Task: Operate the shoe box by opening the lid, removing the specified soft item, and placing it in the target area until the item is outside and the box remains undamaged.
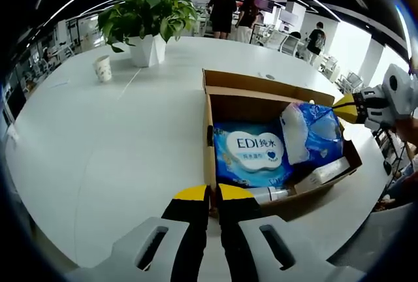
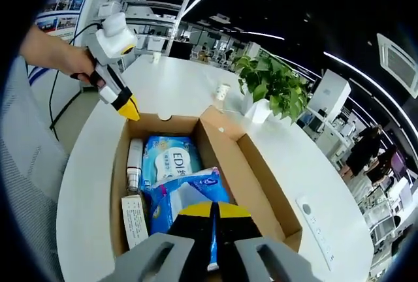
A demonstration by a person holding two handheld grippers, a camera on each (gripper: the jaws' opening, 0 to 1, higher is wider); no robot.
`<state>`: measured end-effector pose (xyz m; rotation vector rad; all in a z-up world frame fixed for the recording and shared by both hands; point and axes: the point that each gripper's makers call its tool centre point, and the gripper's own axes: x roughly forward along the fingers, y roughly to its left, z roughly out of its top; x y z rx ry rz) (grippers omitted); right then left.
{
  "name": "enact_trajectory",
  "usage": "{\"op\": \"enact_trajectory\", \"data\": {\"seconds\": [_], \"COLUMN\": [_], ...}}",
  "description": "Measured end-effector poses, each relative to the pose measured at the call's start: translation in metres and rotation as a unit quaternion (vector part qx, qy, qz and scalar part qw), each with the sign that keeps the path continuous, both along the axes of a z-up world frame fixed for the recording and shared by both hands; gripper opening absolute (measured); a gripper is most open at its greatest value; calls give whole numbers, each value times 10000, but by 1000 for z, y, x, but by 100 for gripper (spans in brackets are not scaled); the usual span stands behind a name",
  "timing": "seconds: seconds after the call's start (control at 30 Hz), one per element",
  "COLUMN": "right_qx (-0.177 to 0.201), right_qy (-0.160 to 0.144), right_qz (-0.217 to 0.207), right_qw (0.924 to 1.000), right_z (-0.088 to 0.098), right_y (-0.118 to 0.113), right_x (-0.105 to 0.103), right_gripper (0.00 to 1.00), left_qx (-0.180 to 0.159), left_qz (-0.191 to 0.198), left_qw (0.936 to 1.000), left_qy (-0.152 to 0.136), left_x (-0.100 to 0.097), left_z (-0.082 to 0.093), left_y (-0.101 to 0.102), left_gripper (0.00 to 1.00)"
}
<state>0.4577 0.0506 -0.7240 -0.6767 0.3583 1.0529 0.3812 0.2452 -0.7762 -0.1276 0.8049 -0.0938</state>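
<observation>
The white bench [image 1: 98,164] carries the open cardboard shoe box [image 2: 258,190], lid already folded back so the contents lie reachable; inside, the blue EDI wet-wipes pack [image 1: 251,155] lies flat beside a crumpled blue soft pack [image 2: 186,197]. The right tongs [image 2: 214,211] hang clenched and empty over that soft pack, apparently lining up a grasp; the left tongs [image 1: 212,194] rest clenched and empty at the box's near edge, perhaps to steady it.

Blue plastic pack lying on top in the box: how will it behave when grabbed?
The blue plastic pack looks crinkled and slack, so it will probably deform and sag. Its glossy film may slip in the right gripper. It leans on the wet-wipes pack, so lifting might drag that.
</observation>
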Motion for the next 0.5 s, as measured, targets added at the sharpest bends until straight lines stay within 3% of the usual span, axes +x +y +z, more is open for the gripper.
{"op": "enact_trajectory", "data": {"seconds": [0.5], "right_qx": [273], "right_qy": [-224], "right_qz": [51], "right_qw": [9994], "right_z": [33], "right_y": [0], "right_x": [2], "right_gripper": [0], "left_qx": [40], "left_qz": [-28], "left_qw": [10000], "left_qy": [12], "left_x": [-4], "left_z": [3], "left_y": [-4], "left_gripper": [2]}}
